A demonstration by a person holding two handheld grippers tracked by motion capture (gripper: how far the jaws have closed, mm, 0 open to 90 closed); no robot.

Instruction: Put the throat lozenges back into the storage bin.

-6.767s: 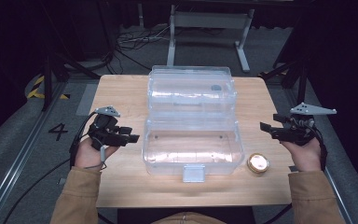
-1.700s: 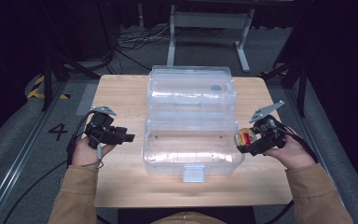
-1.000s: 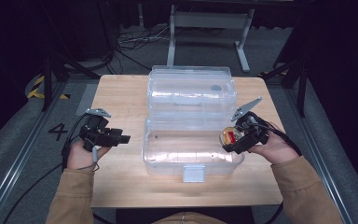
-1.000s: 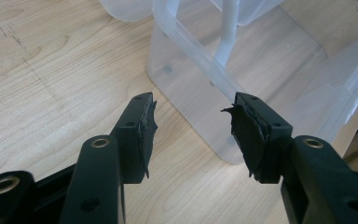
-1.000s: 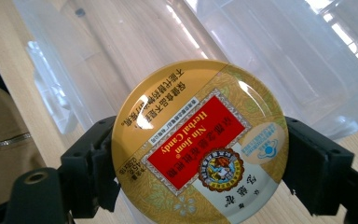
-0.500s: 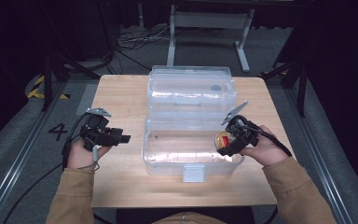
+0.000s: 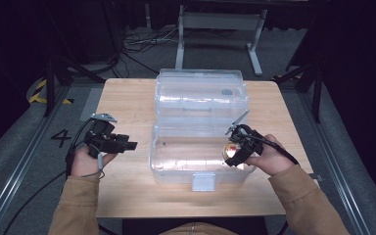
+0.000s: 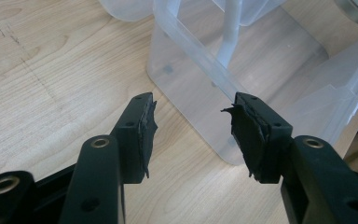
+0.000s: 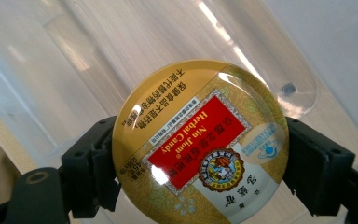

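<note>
Dark floor with loose cables and a metal stand surrounds a light wooden table (image 7: pixel 127 98), seen from above in the high view. At the middle of the table sits a clear plastic box (image 7: pixel 196 156) with its hinged lid (image 7: pixel 200 93) thrown open and lying flat on the far side; a pale latch tab hangs from the box's near wall.

On the right, the right gripper (image 7: pixel 236 151) is held over the right end of the box, just above its rim, in a hand that comes in from the near right in a tan sleeve. Its jaws are clamped on a round candy tin (image 7: pixel 231 150), gripping it by the rim on opposite sides. In the right gripper view the candy tin (image 9: pixel 200 140) stands on edge with its face toward the camera: a gold lid with a red label that reads "Nin Jiom Herbal Candy", the print turned sideways. Behind the tin lie the clear walls of the box and the wood grain seen through them.

On the left, the left gripper (image 7: pixel 122 145) is held above the bare table, near the box's left wall but apart from it, pointing right toward it. In the left gripper view the left gripper (image 8: pixel 193 119) has its jaws well apart with nothing between them, their black pads frayed at the edges, and the near left corner of the plastic box (image 8: pixel 200 88) stands just ahead of them.
</note>
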